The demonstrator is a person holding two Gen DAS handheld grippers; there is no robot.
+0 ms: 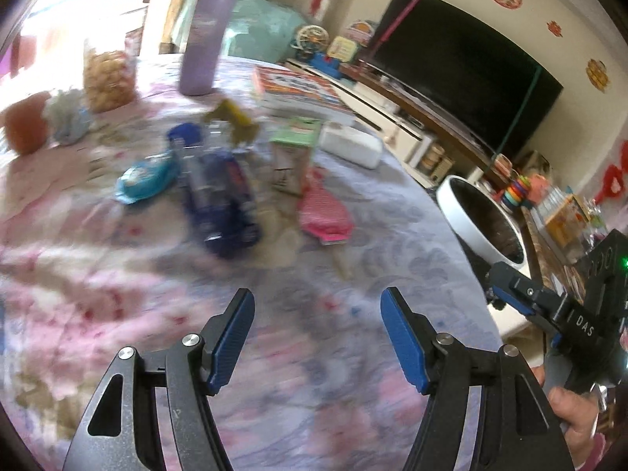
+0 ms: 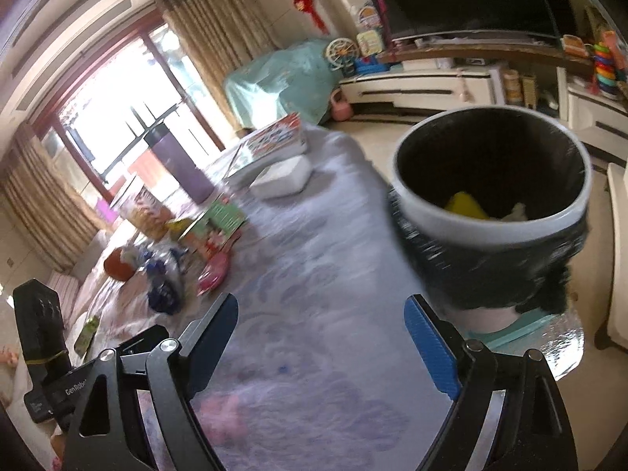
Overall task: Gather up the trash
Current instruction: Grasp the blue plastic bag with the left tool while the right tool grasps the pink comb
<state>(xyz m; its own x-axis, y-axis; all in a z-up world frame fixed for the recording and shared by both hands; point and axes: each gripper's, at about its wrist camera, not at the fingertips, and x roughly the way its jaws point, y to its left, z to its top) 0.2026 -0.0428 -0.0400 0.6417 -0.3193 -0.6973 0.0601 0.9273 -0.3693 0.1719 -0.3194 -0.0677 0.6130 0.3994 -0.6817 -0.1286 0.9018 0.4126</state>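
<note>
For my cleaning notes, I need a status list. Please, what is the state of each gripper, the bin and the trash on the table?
left gripper: open, empty
right gripper: open, empty
trash bin: upright, black liner, some trash inside
crushed bottle: lying flat
pink wrapper: lying flat
purple flask: upright, capped

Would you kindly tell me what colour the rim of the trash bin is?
White, around a black liner; the trash bin shows best in the right wrist view.
</note>
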